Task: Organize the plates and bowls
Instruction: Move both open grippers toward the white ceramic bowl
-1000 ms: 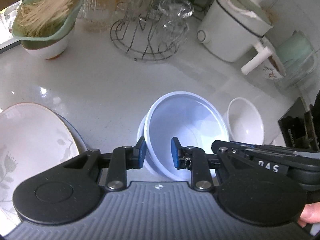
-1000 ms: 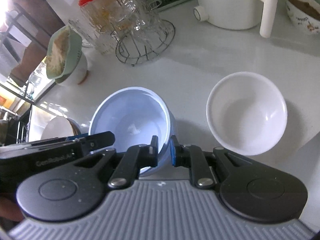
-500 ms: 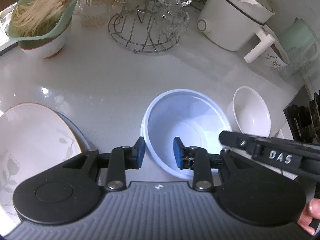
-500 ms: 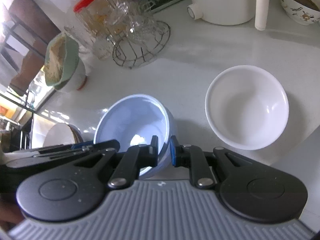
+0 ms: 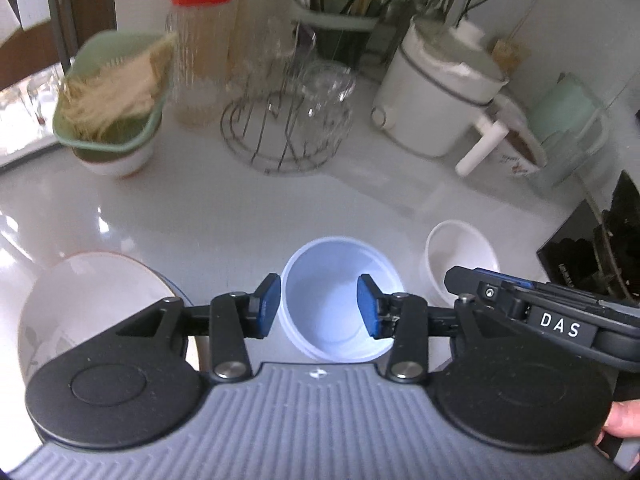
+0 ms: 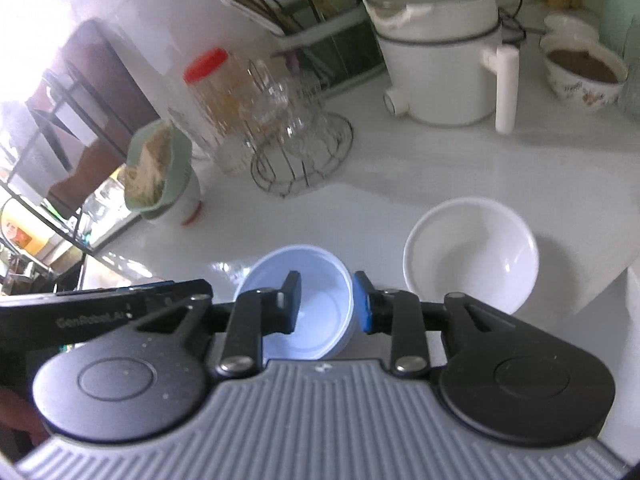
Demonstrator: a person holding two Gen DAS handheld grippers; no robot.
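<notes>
The pale blue bowl [image 5: 340, 300] sits upright on the white worktop [image 5: 224, 216], near the front edge of both views. Seen from the left wrist, the left claw [image 5: 318, 310] is spread wide with nothing in its grip; its left pad sits just outside the bowl's left rim and its right pad appears over the bowl's right side, though whether either pad touches the bowl cannot be told. In the right wrist view, the right claw [image 6: 326, 304] is likewise parted: its left finger shows over the bowl's inside and its blue right pad lies just outside the right rim, so the claw straddles that wall without visibly clamping it.

Just right of the blue bowl, and apart from it, stands a white bowl [image 6: 470, 254], empty and upright. To the left in the left wrist view lies a white plate with a leaf pattern [image 5: 92, 304], stacked on a darker plate whose rim peeks out at its right edge.

Farther back stand a wire glass rack [image 5: 280, 136], a red-lidded jar [image 5: 200, 60], a green colander of noodles [image 5: 112, 96] and a white electric pot [image 5: 436, 96].
</notes>
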